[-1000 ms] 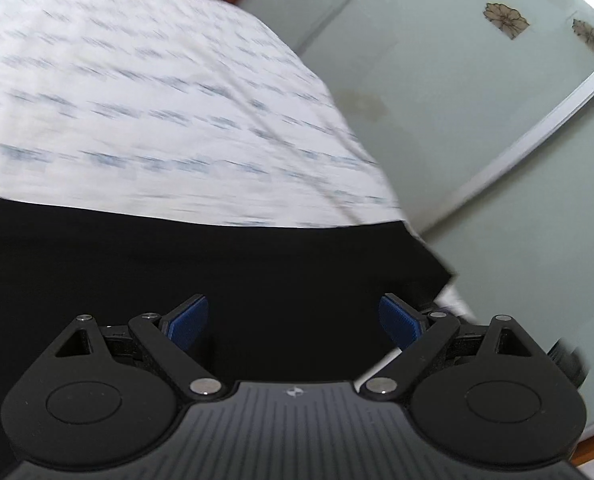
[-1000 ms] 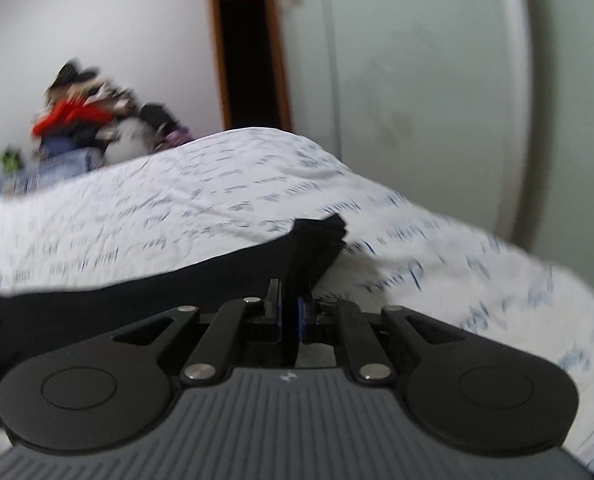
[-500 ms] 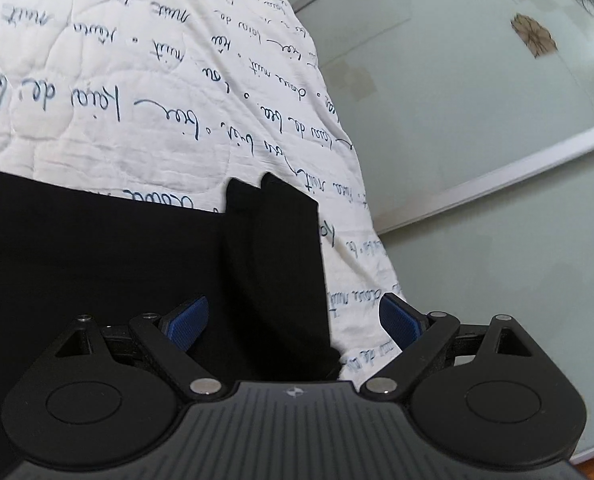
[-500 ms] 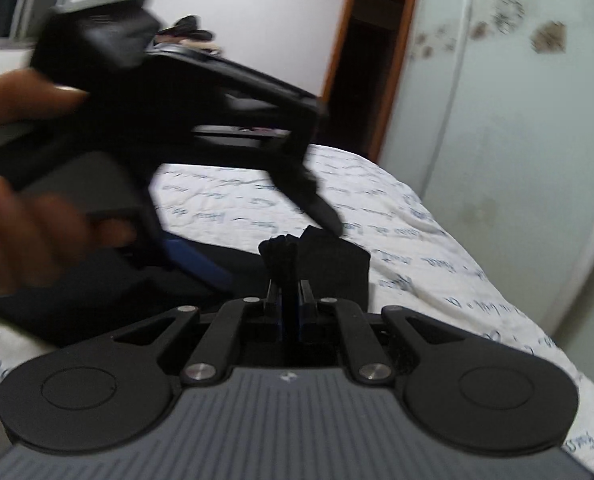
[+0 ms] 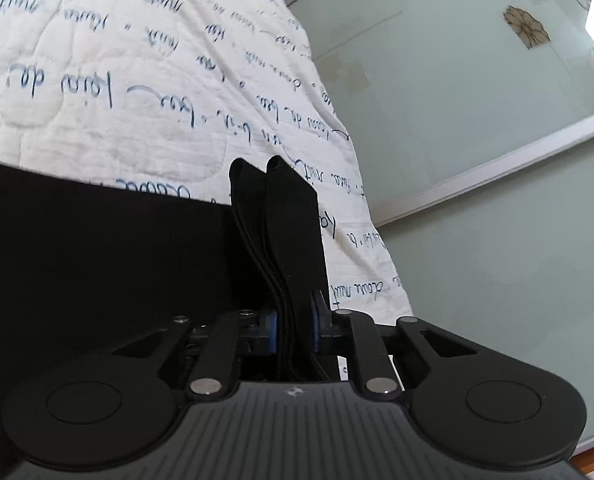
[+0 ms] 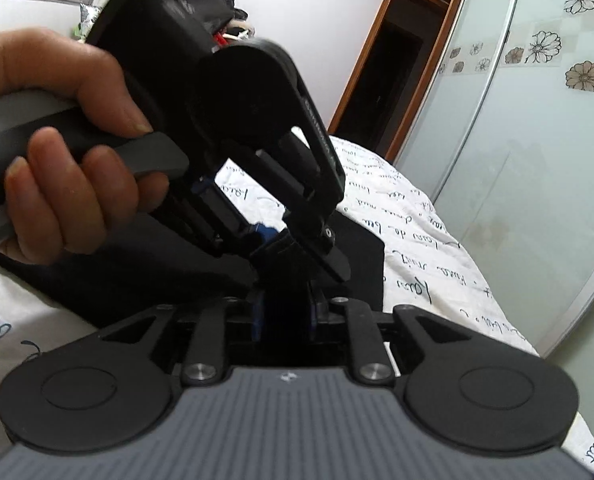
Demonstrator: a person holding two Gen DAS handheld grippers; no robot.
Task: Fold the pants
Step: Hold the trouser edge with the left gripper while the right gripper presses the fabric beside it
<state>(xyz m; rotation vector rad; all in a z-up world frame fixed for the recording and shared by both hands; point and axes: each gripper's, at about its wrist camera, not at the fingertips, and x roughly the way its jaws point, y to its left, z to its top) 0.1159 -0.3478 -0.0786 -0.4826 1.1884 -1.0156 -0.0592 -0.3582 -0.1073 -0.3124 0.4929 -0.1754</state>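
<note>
Matt black cloth pants (image 5: 97,248); quilted bedspread (image 5: 97,80)

The bed (image 5: 117,92) was covered by a white quilted bedspread (image 6: 425,248) printed with lines of dark blue handwriting. Black pants (image 5: 97,248) lay directly on it, spread flat across the near part, with one bunched edge lifted off the cover near the bed's side. The bedspread ran on bare beyond the pants toward the far end and hung over the edge beside the wardrobe doors (image 5: 477,120)
</note>
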